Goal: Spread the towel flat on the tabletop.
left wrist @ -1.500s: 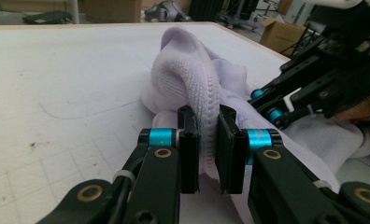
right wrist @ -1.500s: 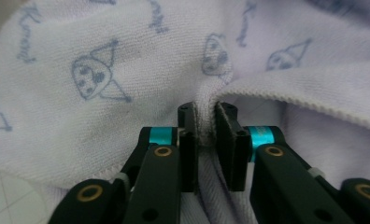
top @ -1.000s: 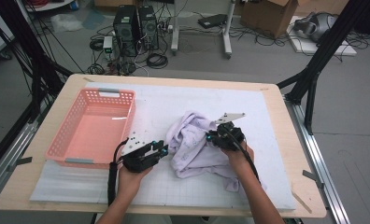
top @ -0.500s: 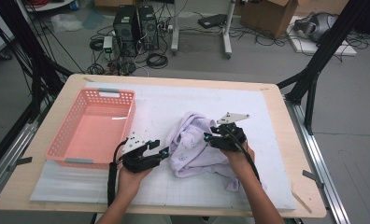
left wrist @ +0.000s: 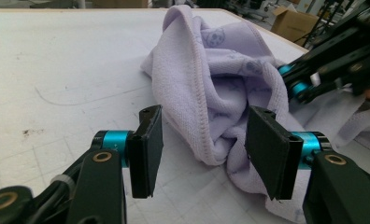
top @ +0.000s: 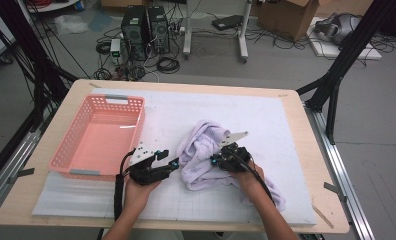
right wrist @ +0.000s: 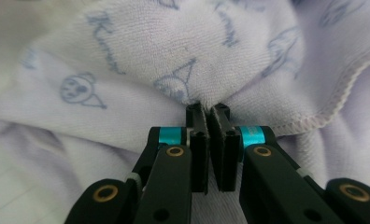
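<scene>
Right gripper (right wrist: 210, 112) pinches a fold of the lavender towel (top: 206, 150) at mid-tabletop (top: 286, 125); left gripper (left wrist: 202, 140), fingers parted and just widened, straddles its left edge.

Lilac terry cloth towel (left wrist: 206, 84), soft nap, matt, stitched hem, printed cartoon faces. Left claw (left wrist: 202, 151) matt black plastic pads, glossy teal metal collars, brass-looking rivets. Right claw (right wrist: 209, 114) same finish. Pink plastic basket (top: 93, 140) at 9 o'clock of towel, perforated, slightly glossy. White matt mat (top: 186, 112), scuffed, on light wood surface (top: 61, 107).
</scene>
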{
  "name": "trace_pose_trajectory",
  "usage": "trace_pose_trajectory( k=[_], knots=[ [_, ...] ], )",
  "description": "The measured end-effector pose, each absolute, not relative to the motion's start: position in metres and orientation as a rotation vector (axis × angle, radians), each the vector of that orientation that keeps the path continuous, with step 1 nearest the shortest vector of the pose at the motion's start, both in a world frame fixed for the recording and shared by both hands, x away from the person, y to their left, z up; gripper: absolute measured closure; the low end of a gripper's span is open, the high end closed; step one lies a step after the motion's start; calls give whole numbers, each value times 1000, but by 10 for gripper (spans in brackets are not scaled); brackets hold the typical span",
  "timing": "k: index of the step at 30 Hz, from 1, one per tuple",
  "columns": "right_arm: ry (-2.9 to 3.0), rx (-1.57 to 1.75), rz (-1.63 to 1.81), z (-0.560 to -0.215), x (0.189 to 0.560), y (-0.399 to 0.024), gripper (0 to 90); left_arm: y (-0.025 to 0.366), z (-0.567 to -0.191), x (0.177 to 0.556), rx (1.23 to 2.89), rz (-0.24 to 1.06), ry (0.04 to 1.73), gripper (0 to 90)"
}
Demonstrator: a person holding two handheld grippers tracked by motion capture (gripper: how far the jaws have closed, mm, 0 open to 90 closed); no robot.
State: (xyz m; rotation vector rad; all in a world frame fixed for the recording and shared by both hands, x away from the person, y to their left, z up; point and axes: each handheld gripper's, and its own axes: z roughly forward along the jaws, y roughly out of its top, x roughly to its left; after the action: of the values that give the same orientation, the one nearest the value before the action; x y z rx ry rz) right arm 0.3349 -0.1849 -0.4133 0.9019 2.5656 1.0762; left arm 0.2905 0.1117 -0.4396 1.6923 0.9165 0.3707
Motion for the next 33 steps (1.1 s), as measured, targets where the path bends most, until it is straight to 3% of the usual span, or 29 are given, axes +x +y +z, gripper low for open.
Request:
trace_pose_trajectory(
  k=[10,21,24,33],
  knots=[
    [2253,1087,1204,-361,363,-253,875,111,-440,290,1697,370,914,478],
    [1786,1534,1069,-365,387,-338,856,108,-443,290,1716,352,898,503],
    [1834,1495,1082,-368,381,-336,693,108,-444,291,1722,350,899,505],
    [2208,1290,1156,-387,339,-285,439,107,-445,290,1722,343,903,504]
  ],
)
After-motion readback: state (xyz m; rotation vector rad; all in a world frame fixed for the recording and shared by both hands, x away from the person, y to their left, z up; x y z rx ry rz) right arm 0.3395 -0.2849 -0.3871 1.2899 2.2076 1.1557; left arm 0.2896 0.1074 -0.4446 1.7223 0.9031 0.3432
